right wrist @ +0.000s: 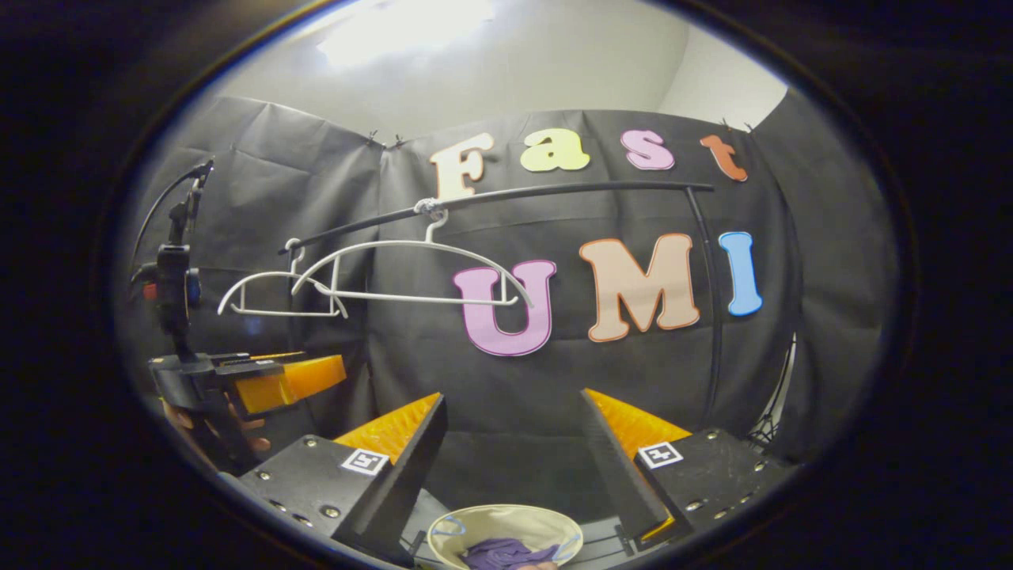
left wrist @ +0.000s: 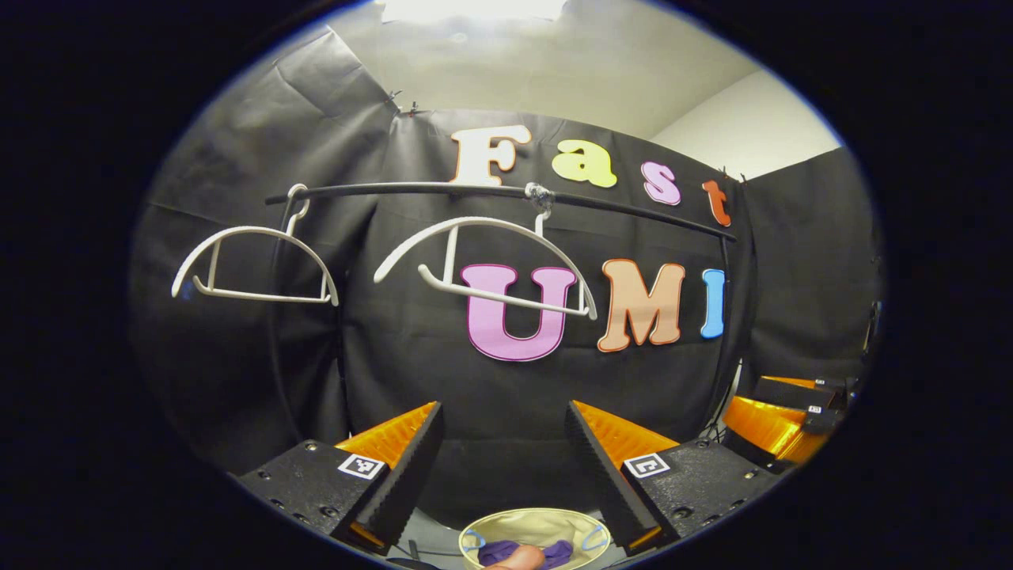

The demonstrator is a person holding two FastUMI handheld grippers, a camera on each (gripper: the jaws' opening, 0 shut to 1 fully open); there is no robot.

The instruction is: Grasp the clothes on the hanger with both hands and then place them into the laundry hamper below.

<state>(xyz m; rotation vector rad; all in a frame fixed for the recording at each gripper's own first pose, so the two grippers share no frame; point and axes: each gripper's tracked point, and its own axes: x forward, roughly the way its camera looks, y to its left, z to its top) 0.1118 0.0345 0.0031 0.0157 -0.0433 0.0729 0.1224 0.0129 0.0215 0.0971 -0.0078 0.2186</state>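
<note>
Hangers [left wrist: 487, 265] hang bare from the rail [left wrist: 506, 192], and the purple clothes [left wrist: 526, 552] already lie bunched in the hamper [left wrist: 538, 524] straight below it, so by my reading the placing is done and little is left to spoil. What could still go wrong comes from the hands being raised above the hamper: the left gripper [left wrist: 504, 459] and the right gripper [right wrist: 513, 455] both stand with jaws spread wide and nothing between them, pointed at the wall under the rail. A forward sweep could knock the nearer hanger off its hook, since it is thin and light and only hooked over the rail. The clothes seem to sit high in the hamper, a soft rumpled heap near the rim, so a fold could trail over the edge if a gripper dips in and drags it; how deep they sit I cannot tell. Seen from the right gripper view, the left gripper floats well to the side of the rail with a hand under it, and a careless pull back could bump the two together. The rail is a slim dark bowed bar; the hangers are white, smooth and arched, each with a straight lower bar; a second hanger [left wrist: 253, 265] hangs near the rail's end. The hamper is round, pale and looks like soft fabric, with thin blue loop handles.
</note>
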